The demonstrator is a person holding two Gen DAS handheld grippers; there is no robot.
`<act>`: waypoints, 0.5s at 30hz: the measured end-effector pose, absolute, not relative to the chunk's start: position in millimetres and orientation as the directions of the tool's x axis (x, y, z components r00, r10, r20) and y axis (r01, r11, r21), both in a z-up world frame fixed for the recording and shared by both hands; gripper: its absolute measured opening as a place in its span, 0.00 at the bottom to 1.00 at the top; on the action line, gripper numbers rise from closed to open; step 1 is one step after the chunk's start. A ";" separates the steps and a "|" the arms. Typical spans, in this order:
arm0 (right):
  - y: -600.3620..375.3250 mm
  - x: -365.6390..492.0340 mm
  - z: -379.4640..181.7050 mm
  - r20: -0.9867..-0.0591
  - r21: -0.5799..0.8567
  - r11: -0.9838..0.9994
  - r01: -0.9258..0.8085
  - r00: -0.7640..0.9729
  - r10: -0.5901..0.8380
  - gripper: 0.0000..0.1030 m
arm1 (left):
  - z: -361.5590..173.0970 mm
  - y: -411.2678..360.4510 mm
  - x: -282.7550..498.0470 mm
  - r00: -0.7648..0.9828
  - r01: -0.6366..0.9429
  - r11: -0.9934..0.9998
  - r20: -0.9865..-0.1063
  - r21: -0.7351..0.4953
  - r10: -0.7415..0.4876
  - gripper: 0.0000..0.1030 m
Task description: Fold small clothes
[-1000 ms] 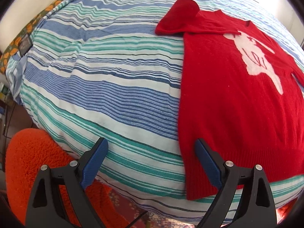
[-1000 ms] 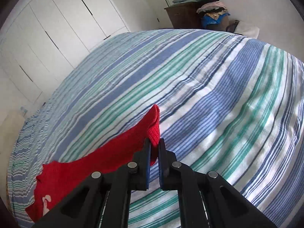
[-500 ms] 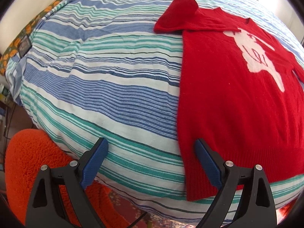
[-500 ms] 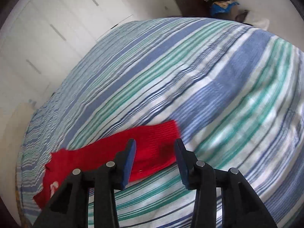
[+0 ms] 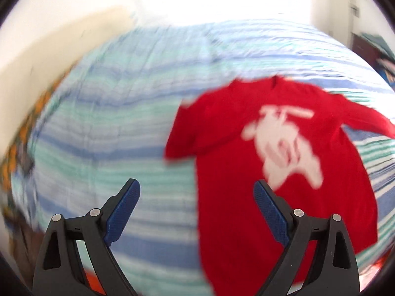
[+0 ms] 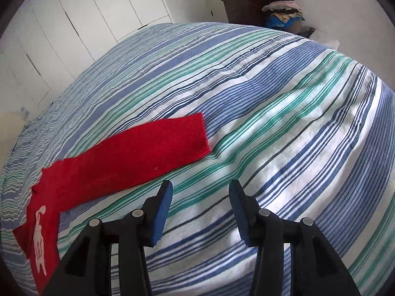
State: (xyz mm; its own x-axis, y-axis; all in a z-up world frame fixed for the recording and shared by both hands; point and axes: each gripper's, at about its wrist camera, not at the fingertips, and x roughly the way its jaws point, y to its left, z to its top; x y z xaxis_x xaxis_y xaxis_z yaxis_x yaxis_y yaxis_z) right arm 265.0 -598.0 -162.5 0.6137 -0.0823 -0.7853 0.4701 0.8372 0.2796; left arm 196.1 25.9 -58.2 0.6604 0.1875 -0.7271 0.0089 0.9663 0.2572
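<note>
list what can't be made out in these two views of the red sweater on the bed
- Left wrist view: motion blur smears the white figure on the red sweater, so its shape is unreadable.
- Left wrist view: the sweater's bottom hem is cut off by the frame edge and the left gripper.
- Right wrist view: the sweater body runs off the left edge; only the sleeve shows whole.
- Right wrist view: the clothes pile is too small to sort.

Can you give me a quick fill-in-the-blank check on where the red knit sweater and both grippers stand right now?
1. The red knit sweater lies on a ____ bedspread.
2. The animal figure on the sweater's front is ____ in colour.
3. The right gripper has just been opening; between its pads there is ____.
4. The sweater's long sleeve lies ____ on the bed.

Missing words: striped; white; nothing; flat
</note>
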 end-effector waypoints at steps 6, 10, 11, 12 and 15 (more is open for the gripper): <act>-544.2 250.7 -175.6 -0.785 0.336 0.872 0.356 0.617 0.051 0.53 | -127.7 -48.7 299.5 0.732 0.110 0.845 -0.617 0.524 0.288 0.88; -524.5 258.0 -182.3 -0.800 0.309 0.906 0.289 0.594 0.083 0.53 | -177.7 -56.9 348.1 0.649 0.113 0.801 -0.654 0.588 0.388 0.80; -521.7 259.0 -182.1 -0.798 0.300 0.914 0.272 0.596 0.085 0.53 | -183.9 -57.0 355.9 0.637 0.109 0.799 -0.658 0.592 0.401 0.80; -519.3 259.7 -182.9 -0.797 0.296 0.919 0.260 0.597 0.088 0.53 | -189.1 -57.7 363.8 0.627 0.107 0.797 -0.662 0.595 0.410 0.80; -510.5 261.6 -187.7 -0.808 0.279 0.929 0.242 0.582 0.091 0.53 | -202.2 -56.0 381.4 0.592 0.106 0.816 -0.695 0.568 0.407 0.62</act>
State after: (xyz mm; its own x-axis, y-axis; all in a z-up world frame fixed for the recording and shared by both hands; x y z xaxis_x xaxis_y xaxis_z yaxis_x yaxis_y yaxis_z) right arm 261.6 -510.5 -187.7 0.5824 0.0910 -0.8078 0.2417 0.9294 0.2790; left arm 381.4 -56.0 -202.2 0.5924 0.4069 -0.6954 0.1057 0.8164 0.5677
